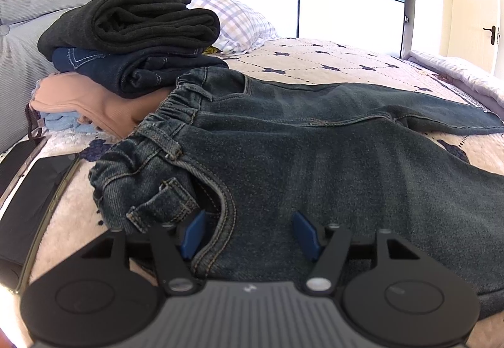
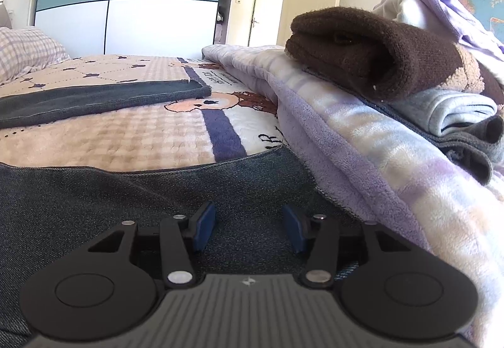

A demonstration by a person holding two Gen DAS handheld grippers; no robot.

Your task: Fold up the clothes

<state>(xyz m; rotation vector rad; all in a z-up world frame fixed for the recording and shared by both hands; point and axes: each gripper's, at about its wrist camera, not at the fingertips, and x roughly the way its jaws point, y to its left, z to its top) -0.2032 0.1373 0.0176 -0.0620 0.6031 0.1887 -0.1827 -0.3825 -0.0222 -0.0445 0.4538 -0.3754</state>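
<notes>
Because the bed point(image 1: 315, 64) serves as the working surface, its quilted cover carries everything in view, with the jeans point(image 1: 315, 165) spread flat across the middle and lower part of the left wrist frame, waistband toward the left and legs running off to the right. That layout appears deliberate: a flat garment is ready for its first fold. A stack of folded clothes point(image 1: 132, 42) sits in the upper left of the same frame, just behind the waistband, likely parked there as finished work clear of the folding area. In the right wrist view a second pile of clothes point(image 2: 393, 64) rests on a lilac blanket point(image 2: 346, 140) at the right, probably still awaiting folding.

The left claw point(image 1: 250, 233) stands wide open low over the hip pocket edge, gripping nothing. The right claw point(image 2: 250, 229) is likewise parted and empty over the near leg's denim. Both appear positioned to pinch one side of the garment together.
</notes>
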